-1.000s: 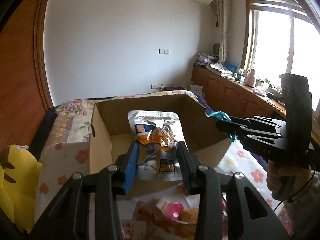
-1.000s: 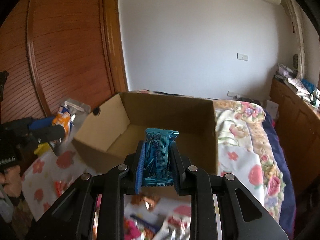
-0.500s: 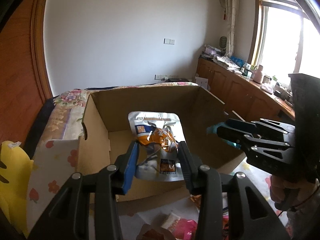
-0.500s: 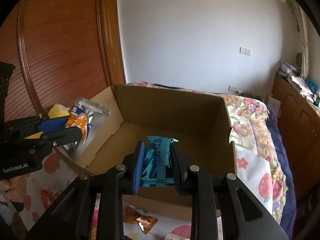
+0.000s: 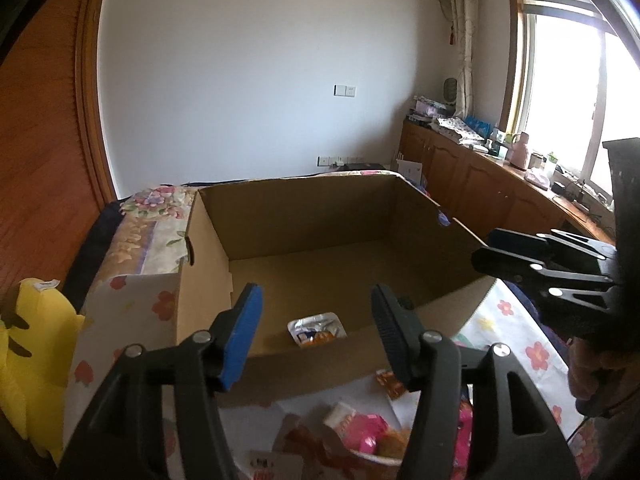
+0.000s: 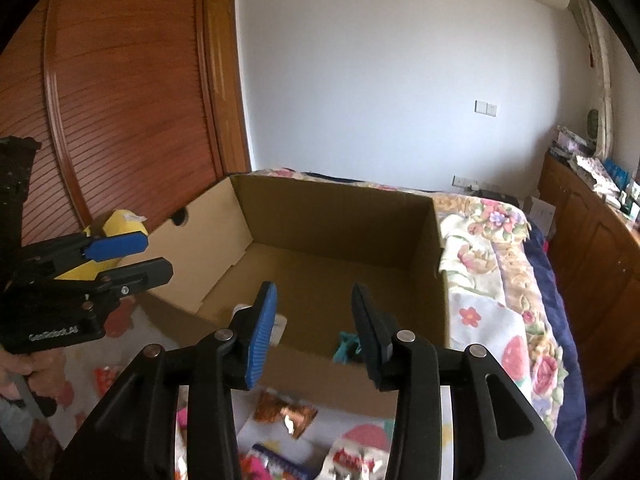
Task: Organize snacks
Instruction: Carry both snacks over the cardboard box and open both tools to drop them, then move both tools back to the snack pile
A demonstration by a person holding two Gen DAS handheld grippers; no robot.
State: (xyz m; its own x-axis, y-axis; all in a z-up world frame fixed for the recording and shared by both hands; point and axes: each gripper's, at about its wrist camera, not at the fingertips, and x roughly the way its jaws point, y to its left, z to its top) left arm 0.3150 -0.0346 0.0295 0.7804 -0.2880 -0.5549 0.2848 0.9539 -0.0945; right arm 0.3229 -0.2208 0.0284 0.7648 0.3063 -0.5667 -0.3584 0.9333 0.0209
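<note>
An open cardboard box (image 5: 304,216) stands on the flowered bed; it also shows in the right wrist view (image 6: 344,208). A silver and orange snack pouch (image 5: 318,329) lies on the box floor by the near wall. A teal snack packet (image 6: 347,351) lies inside near the near wall, partly hidden. My left gripper (image 5: 316,322) is open and empty above the box's near edge. My right gripper (image 6: 314,314) is open and empty over the box. Each gripper shows in the other's view, the right one (image 5: 520,252) and the left one (image 6: 132,258).
Loose snack packets (image 5: 360,432) lie on the flowered sheet in front of the box, and also show in the right wrist view (image 6: 288,412). A yellow plush toy (image 5: 24,344) sits left of the box. Wooden wardrobe doors (image 6: 120,100) stand left, a cabinet (image 5: 500,188) right.
Both grippers have opened. The silver and orange pouch and the teal packet have dropped from them into the box.
</note>
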